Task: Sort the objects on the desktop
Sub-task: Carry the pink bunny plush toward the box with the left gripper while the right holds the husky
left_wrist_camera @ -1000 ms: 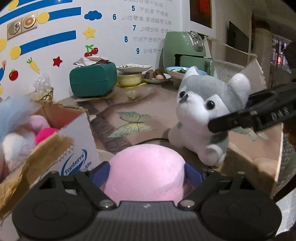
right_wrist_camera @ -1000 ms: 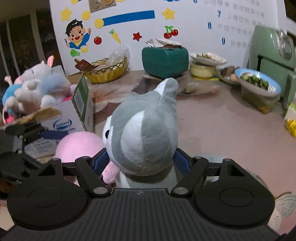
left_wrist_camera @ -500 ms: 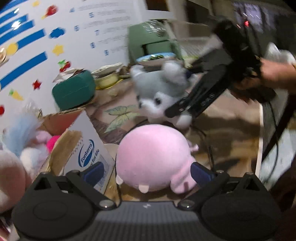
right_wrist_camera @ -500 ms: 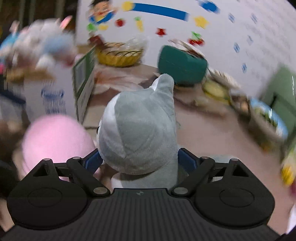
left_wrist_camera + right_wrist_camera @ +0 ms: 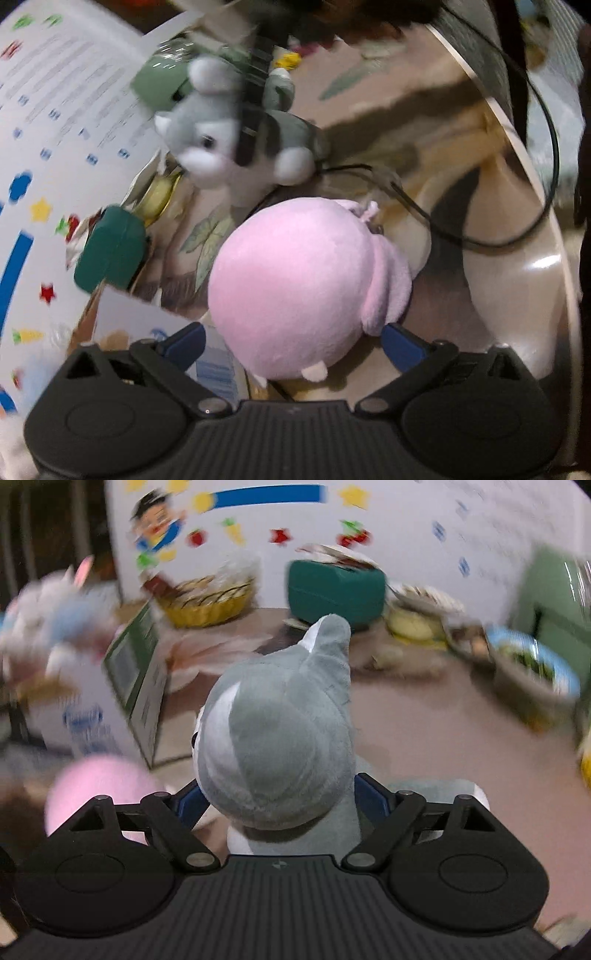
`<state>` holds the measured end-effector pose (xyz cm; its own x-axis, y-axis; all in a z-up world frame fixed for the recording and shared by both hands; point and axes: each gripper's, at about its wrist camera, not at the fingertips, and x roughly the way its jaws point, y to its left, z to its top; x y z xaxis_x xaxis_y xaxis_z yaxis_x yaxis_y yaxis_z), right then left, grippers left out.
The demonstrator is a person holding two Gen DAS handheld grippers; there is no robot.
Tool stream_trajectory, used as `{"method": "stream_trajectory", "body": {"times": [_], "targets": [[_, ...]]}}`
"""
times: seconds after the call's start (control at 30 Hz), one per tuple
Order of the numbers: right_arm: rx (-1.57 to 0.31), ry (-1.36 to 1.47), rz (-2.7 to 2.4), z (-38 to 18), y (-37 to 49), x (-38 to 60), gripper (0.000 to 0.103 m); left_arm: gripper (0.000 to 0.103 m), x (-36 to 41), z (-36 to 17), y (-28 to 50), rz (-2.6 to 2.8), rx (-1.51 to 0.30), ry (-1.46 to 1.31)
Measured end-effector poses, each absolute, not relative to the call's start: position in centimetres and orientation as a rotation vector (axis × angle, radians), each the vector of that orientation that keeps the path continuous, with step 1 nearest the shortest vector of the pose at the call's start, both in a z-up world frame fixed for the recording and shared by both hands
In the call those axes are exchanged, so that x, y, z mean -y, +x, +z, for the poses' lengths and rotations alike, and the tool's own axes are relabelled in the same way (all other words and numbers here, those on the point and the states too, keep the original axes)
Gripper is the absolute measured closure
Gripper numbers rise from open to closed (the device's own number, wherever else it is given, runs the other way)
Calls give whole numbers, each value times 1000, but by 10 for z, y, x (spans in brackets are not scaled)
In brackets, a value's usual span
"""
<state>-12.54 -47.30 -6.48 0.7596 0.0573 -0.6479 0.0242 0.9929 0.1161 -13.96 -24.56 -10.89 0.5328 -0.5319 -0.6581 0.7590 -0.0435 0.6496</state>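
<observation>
A round pink plush [image 5: 295, 288] lies on the table between the fingers of my left gripper [image 5: 291, 339]. Its jaws are opening and the blue pads stand clear of the plush. My right gripper [image 5: 279, 797] is shut on a grey and white husky plush [image 5: 277, 738], pads pressed into its sides. The left wrist view shows the husky [image 5: 218, 144] tilted beyond the pink plush, with the right gripper's dark finger [image 5: 251, 110] across it. A cardboard box [image 5: 92, 716] with soft toys stands at the left, and the pink plush [image 5: 96, 782] lies below it.
A teal tissue box [image 5: 332, 590], a yellow basket [image 5: 207, 602], bowls of food [image 5: 532, 664] and a green appliance [image 5: 554, 602] line the wall. A black cable [image 5: 517, 236] runs over the table near its curved edge [image 5: 546, 221].
My left gripper has rolled and its jaws have spread off the pink plush. The husky has gone from sitting upright to tilted in the right gripper. Both views are blurred by motion.
</observation>
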Motion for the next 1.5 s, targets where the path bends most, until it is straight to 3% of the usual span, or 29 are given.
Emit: {"method": "stream_trajectory", "body": {"times": [0.27,0.53,0.67,0.97,1.1,1.17,1.5], "targets": [[-722,324,22,-65,-133,514,0,0,272,-119,-145,-1066,-120,1452],[-732,259,24,-68,-132,507,0,2,293,-114,-129,-1104,-154,1392],[-734,146,-13,-72,-129,496,0,10,295,-100,-110,-1108,-291,1135],[-734,-115,-20,-78,-106,463,0,11,279,-87,-91,-1160,-537,653],[-722,-32,-21,-78,-101,475,0,11,266,-90,-83,-1140,-623,423],[-718,16,-23,-78,-102,483,5,11,258,-87,-83,-1133,-637,332],[-636,343,5,-68,-125,532,18,11,219,-37,-87,-1051,-572,90]]}}
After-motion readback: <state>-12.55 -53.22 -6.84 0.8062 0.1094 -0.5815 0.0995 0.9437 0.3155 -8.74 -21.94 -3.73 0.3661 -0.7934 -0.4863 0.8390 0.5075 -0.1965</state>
